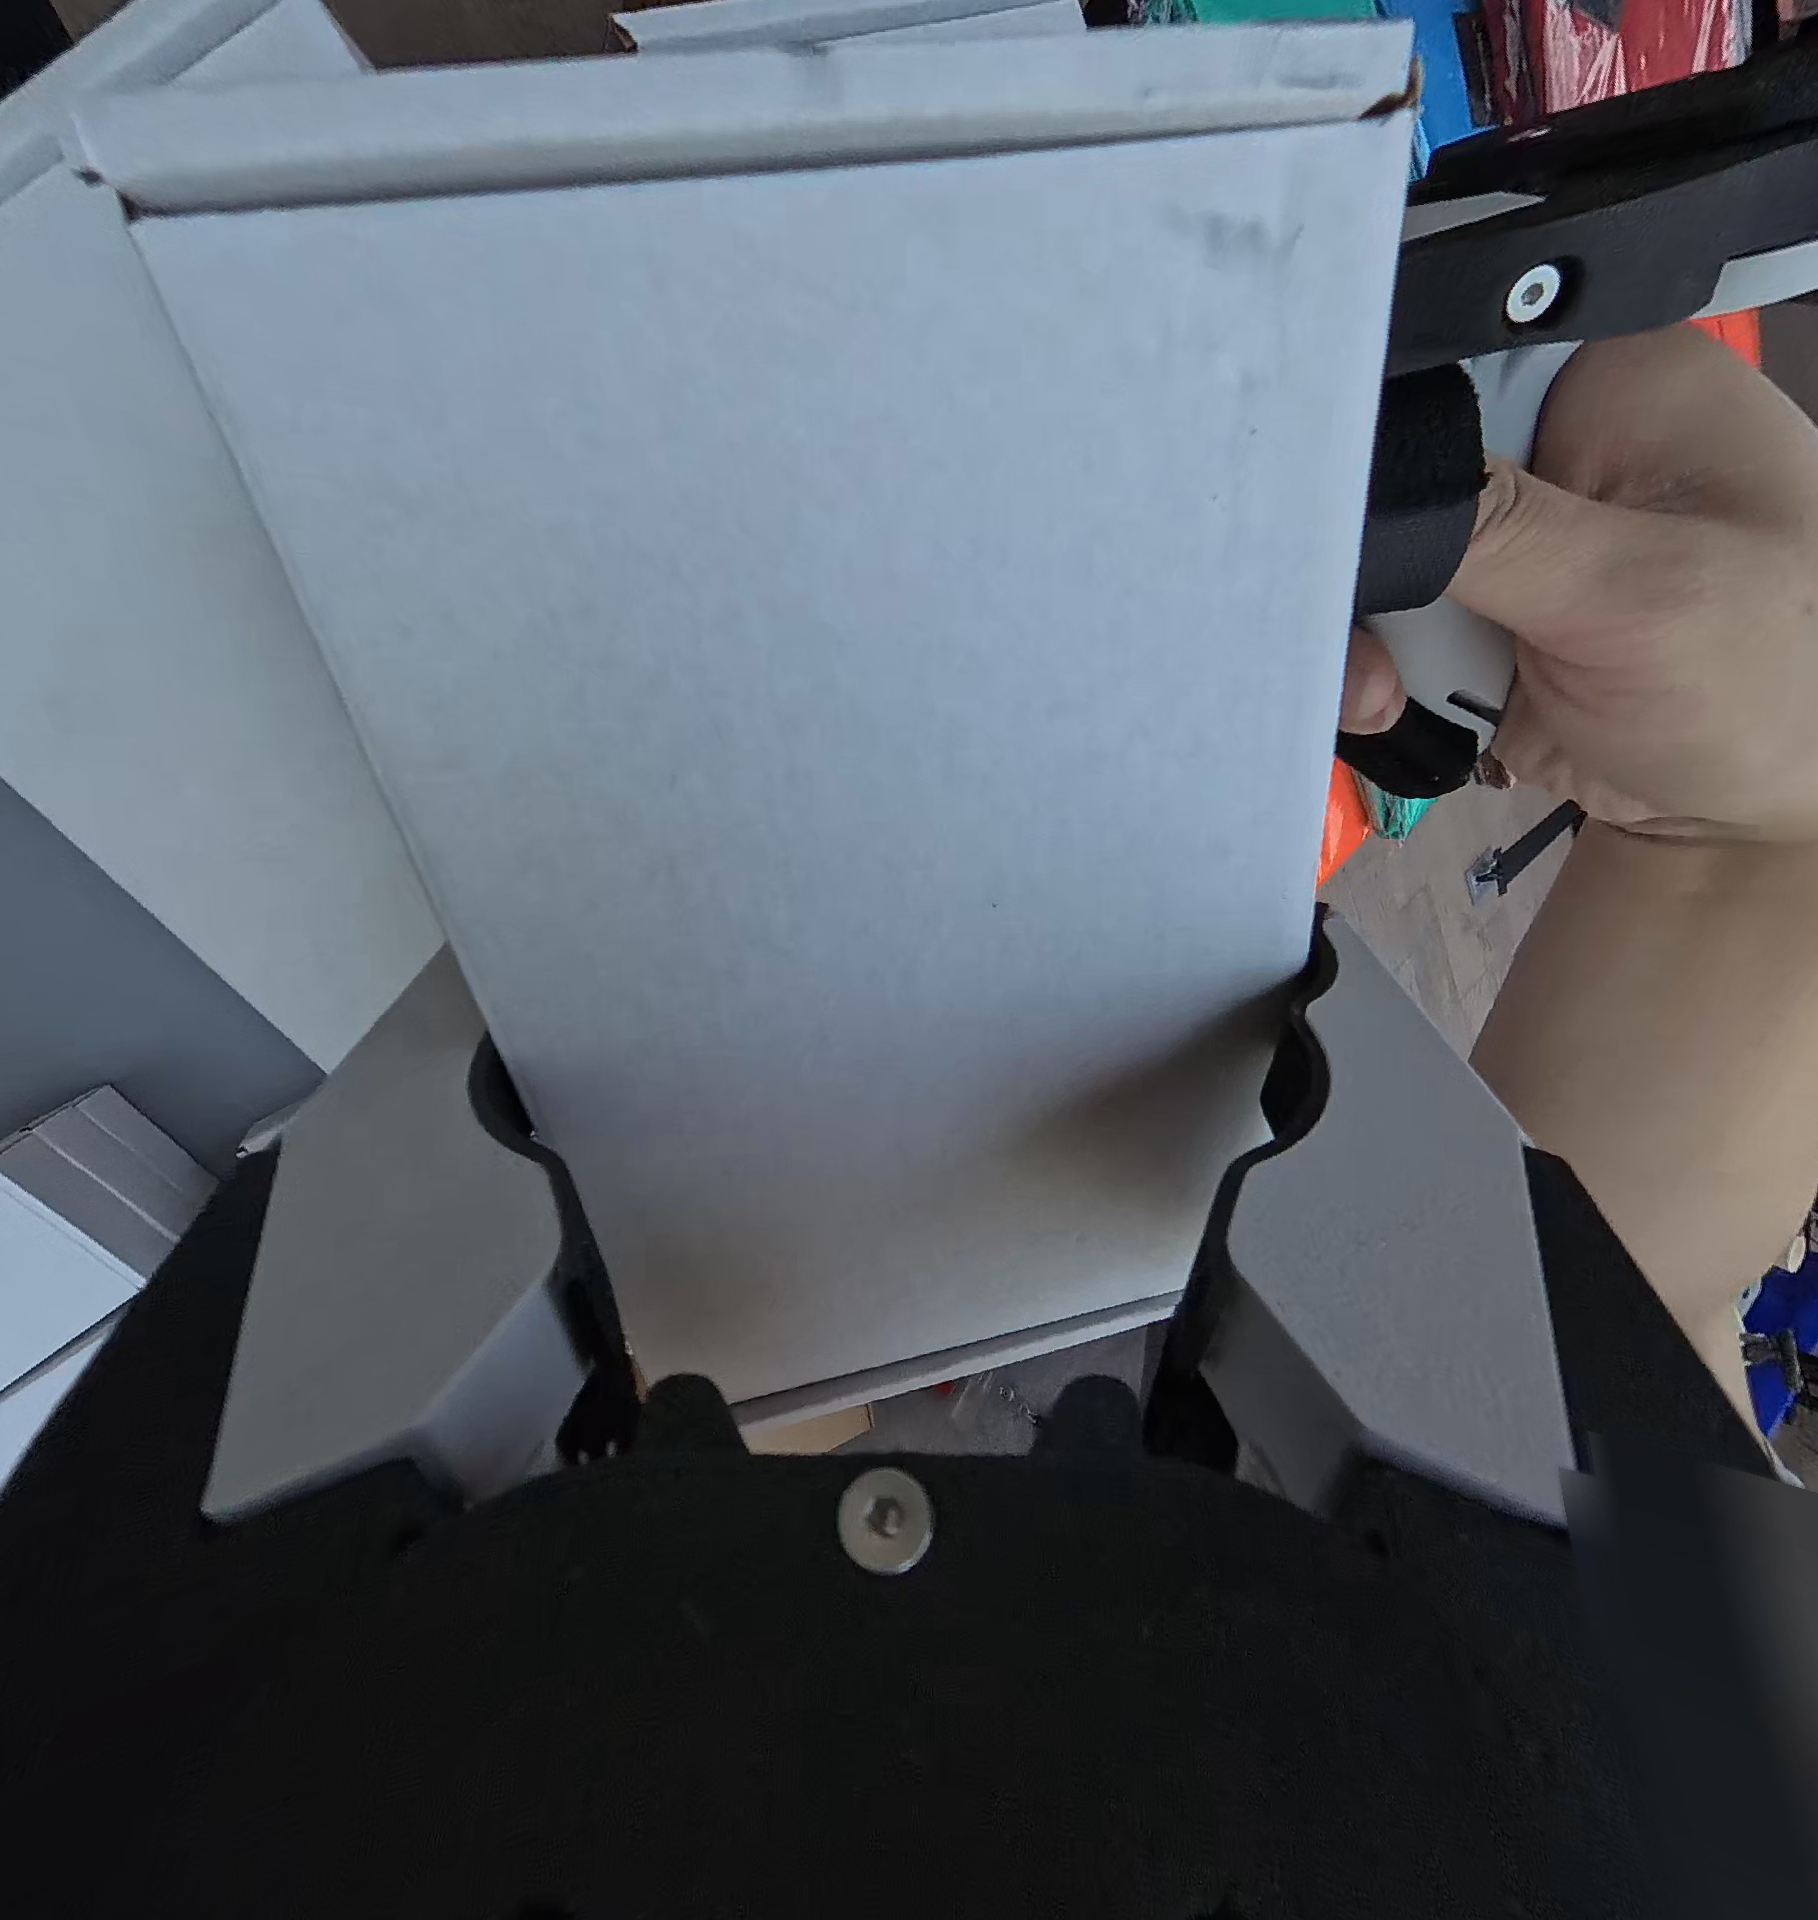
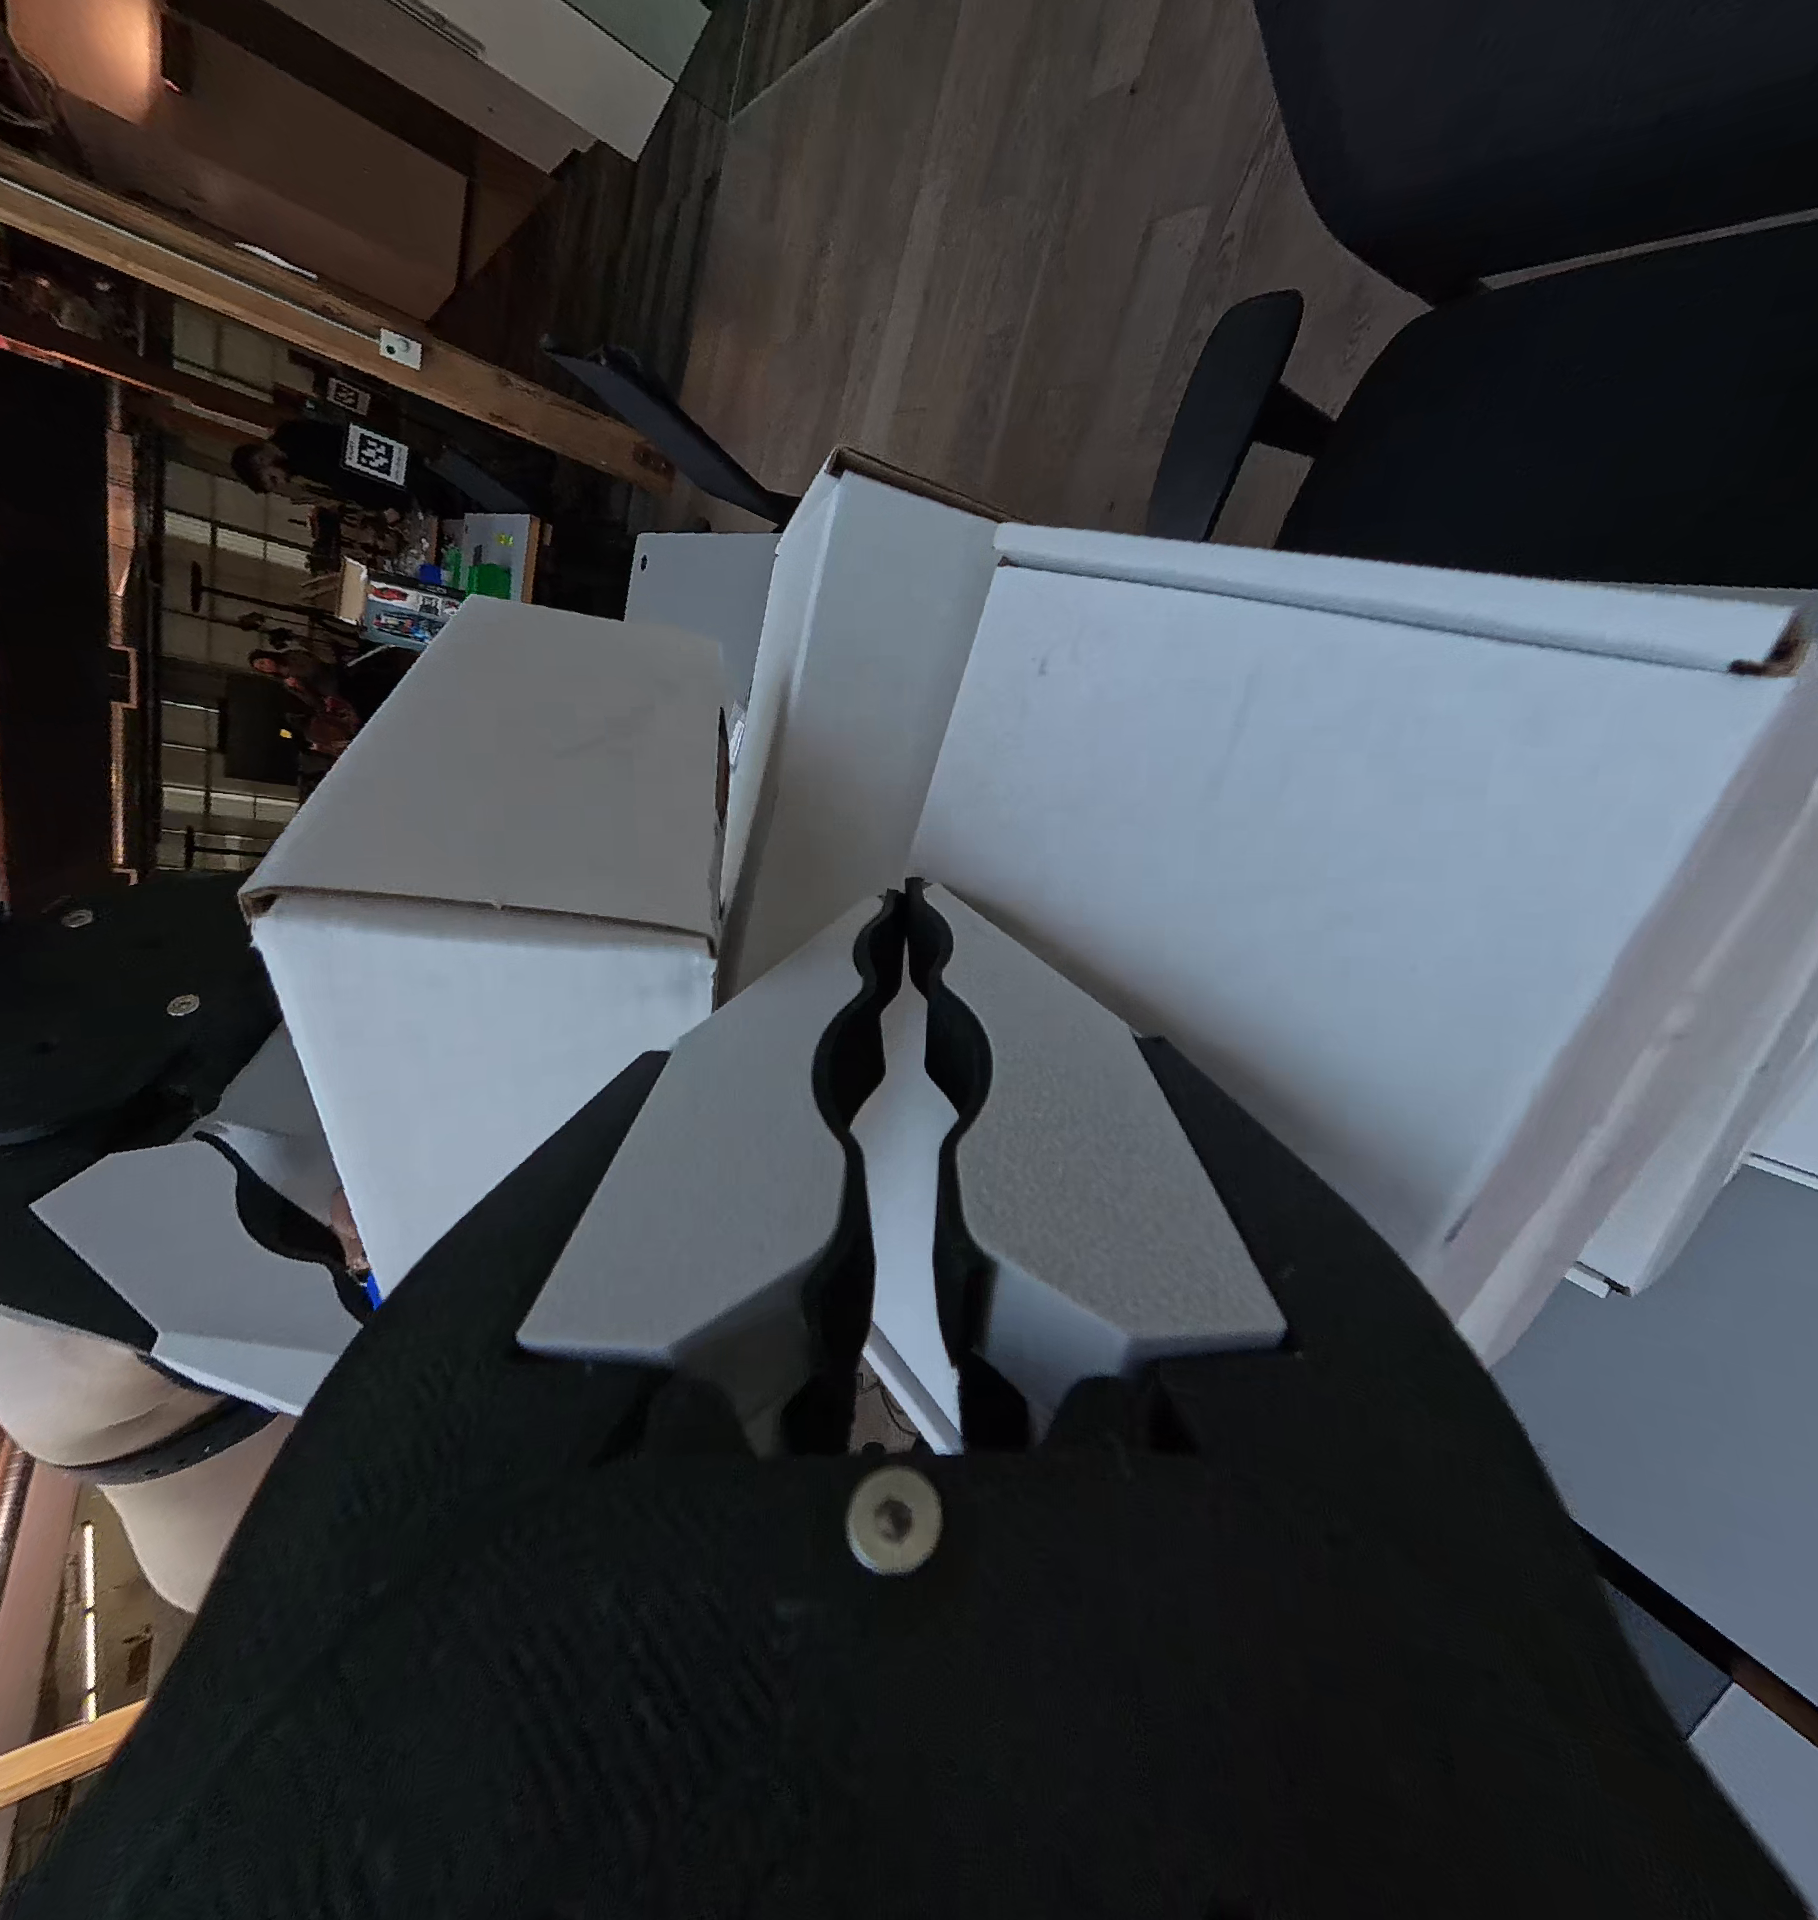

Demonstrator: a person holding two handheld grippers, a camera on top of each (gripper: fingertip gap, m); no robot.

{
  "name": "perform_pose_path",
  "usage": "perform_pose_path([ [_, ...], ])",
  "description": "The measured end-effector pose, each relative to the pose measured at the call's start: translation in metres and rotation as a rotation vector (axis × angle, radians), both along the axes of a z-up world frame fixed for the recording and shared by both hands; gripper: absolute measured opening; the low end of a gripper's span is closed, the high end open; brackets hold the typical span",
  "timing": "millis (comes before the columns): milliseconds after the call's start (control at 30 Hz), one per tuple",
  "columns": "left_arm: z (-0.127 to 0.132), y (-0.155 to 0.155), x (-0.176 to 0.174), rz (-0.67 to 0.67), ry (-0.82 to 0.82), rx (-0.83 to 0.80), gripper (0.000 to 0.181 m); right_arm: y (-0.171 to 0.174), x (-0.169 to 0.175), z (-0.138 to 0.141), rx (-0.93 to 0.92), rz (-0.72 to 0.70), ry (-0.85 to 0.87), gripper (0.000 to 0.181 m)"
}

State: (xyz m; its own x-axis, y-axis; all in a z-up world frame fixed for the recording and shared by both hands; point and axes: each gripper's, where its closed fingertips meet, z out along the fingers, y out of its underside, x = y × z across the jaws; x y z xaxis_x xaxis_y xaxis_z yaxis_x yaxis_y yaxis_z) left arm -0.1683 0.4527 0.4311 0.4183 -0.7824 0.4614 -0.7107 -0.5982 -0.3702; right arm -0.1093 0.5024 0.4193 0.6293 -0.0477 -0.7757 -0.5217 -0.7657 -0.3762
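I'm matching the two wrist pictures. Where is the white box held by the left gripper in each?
Left wrist view: white box fills the centre, clamped in the left gripper.
Right wrist view: same box, left of centre.
Shared landmark: larger white box beside it.

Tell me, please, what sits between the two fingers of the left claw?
A white cardboard box fills the gap of the left claw, both fingers pressed against its sides; the left wrist view shows this.

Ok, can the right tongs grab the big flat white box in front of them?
Probably yes: nothing stands between. The right tongs sit close to the flat white box, but they are shut and must open first.
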Motion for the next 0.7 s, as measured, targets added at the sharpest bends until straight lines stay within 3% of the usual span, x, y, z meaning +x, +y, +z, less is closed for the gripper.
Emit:
perform_pose_path([
  [433, -0.001, -0.011, -0.002, -0.071, 0.015, 0.042, 0.142, -0.004, -0.001, -0.001, -0.133, 0.094, 0.152, 0.0],
  [700, -0.006, -0.012, -0.004, -0.082, 0.126, 0.058, 0.141, 0.001, 0.0, -0.003, -0.145, 0.14, 0.111, 0.0],
])
